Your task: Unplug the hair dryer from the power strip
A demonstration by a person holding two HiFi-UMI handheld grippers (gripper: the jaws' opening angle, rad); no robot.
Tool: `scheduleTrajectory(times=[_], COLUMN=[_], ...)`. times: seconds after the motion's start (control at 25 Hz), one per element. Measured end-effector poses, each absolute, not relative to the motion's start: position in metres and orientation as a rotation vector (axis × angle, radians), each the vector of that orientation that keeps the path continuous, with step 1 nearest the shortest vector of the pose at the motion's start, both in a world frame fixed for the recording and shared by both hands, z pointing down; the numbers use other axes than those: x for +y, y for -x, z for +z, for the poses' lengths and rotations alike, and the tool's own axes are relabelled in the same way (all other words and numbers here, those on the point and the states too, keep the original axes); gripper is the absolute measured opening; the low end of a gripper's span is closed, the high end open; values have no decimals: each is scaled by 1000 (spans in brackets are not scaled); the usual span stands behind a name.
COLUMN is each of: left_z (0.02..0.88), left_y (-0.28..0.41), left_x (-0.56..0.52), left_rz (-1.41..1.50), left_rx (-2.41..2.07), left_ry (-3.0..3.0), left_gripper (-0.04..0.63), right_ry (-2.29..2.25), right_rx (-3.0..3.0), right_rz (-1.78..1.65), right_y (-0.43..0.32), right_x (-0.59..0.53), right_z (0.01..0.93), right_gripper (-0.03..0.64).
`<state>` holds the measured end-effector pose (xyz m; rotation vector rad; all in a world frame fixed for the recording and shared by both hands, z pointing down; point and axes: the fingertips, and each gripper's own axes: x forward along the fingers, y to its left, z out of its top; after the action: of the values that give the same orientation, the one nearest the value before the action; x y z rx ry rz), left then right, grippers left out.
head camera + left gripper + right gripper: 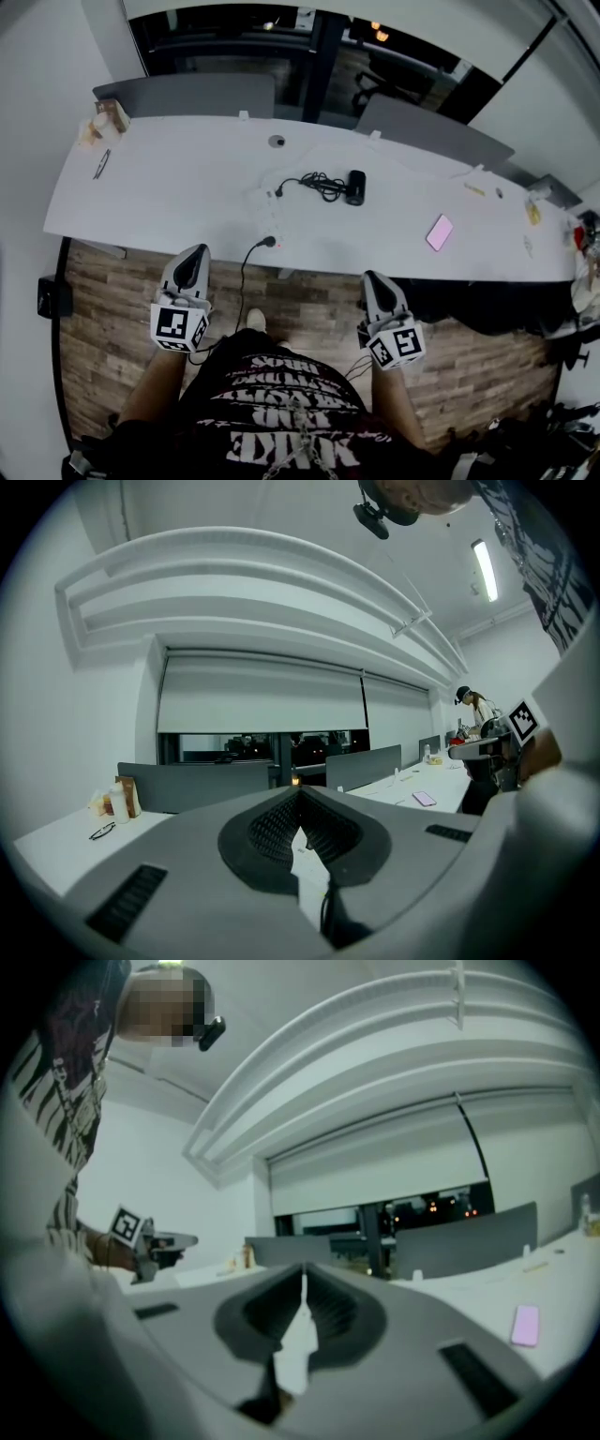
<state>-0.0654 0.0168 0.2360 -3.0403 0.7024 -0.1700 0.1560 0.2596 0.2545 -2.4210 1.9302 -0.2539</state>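
Both grippers are shut and empty. The left gripper (194,255) and right gripper (373,281) are held low, pointing forward, just short of the table (150,187) edge. Ahead between them lies the white strip (268,216), faint against the table, its long axis running away from the person. The plug (279,193) sits toward its far end, somewhat nearer the left gripper. Its cord (319,184) leads right to the dryer (356,186), ahead of the right gripper.

On the counter (169,187) we find the hair dryer (355,187) midway, the power strip (266,214) just left of it, a phone (439,232) further right, and glasses (100,164) far left.
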Motion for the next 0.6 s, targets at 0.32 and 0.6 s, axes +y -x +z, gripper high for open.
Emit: scheduleTrajectory(times=[0.32, 0.6], left_z=[241, 246], left_y=[40, 24], left_x=[-28, -50], left_rz=[-136, -95], left_rx=[666, 585], left_ry=[3096, 3132], left_gripper=[23, 23], right_ry=[2488, 2536], right_rx=[1929, 1908], right_rz=[-197, -215], right_y=[-170, -166], right_x=[220, 198], right_z=[237, 242], right_gripper=[35, 35])
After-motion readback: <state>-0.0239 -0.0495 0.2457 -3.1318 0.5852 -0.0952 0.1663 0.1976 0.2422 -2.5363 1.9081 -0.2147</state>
